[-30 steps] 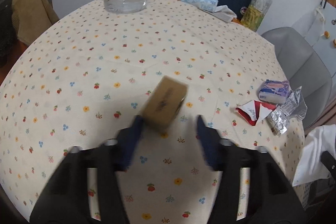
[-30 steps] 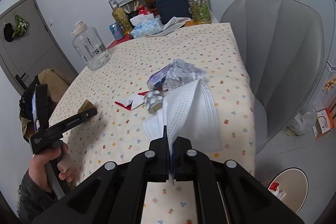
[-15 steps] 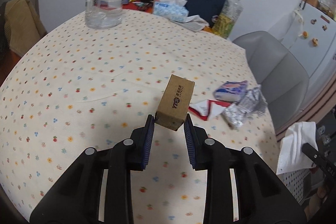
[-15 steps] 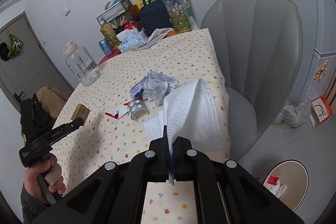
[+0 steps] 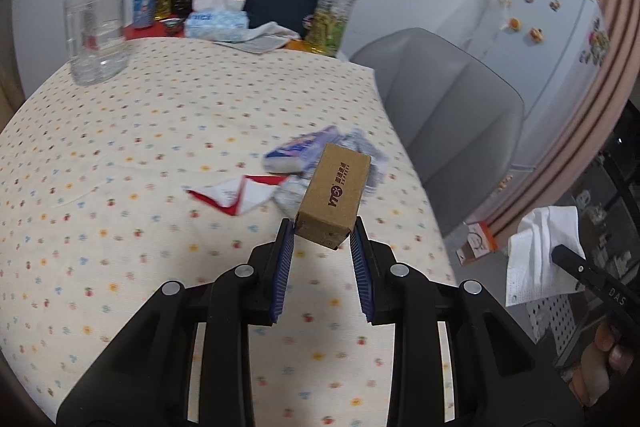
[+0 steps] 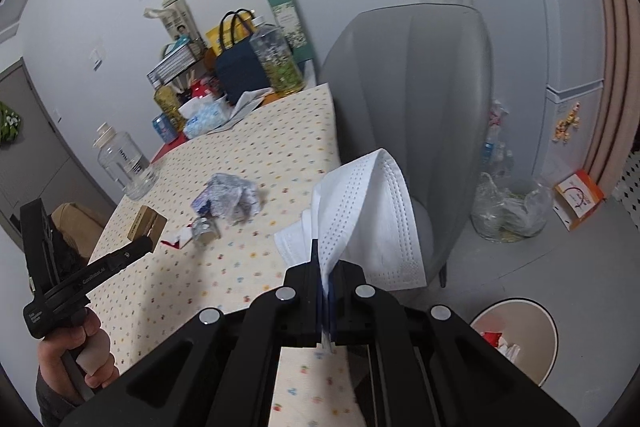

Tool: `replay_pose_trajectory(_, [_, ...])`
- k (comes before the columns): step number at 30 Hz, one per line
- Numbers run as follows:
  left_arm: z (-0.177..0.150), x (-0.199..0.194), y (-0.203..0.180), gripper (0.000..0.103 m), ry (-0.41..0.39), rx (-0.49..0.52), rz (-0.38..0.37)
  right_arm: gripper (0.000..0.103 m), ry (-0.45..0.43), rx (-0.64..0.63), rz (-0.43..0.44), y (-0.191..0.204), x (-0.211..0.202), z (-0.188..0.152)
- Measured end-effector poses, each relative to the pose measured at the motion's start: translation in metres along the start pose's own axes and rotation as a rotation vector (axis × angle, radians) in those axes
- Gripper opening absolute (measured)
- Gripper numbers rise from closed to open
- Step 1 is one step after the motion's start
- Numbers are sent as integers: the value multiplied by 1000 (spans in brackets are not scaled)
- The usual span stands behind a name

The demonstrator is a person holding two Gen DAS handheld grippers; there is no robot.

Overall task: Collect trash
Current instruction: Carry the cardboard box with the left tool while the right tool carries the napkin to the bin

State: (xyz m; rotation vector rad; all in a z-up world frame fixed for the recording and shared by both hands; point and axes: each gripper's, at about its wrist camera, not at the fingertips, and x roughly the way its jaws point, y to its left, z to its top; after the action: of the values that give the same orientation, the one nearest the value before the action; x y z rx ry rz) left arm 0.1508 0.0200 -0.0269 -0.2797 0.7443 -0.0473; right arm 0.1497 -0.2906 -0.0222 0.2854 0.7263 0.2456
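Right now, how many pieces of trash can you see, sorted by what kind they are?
Cardboard box, held by the left gripper: 1
Face mask, held by the right gripper: 1
Red and white wrapper on the table: 1
Crumpled blue and white packet: 1
Silver blister pack: 1
Total: 5
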Motion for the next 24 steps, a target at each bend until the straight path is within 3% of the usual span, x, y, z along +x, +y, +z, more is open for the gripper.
replay_pose_trajectory(24, [-51, 75, -183, 29, 191, 260, -211, 4, 34, 217, -245, -155, -26, -48])
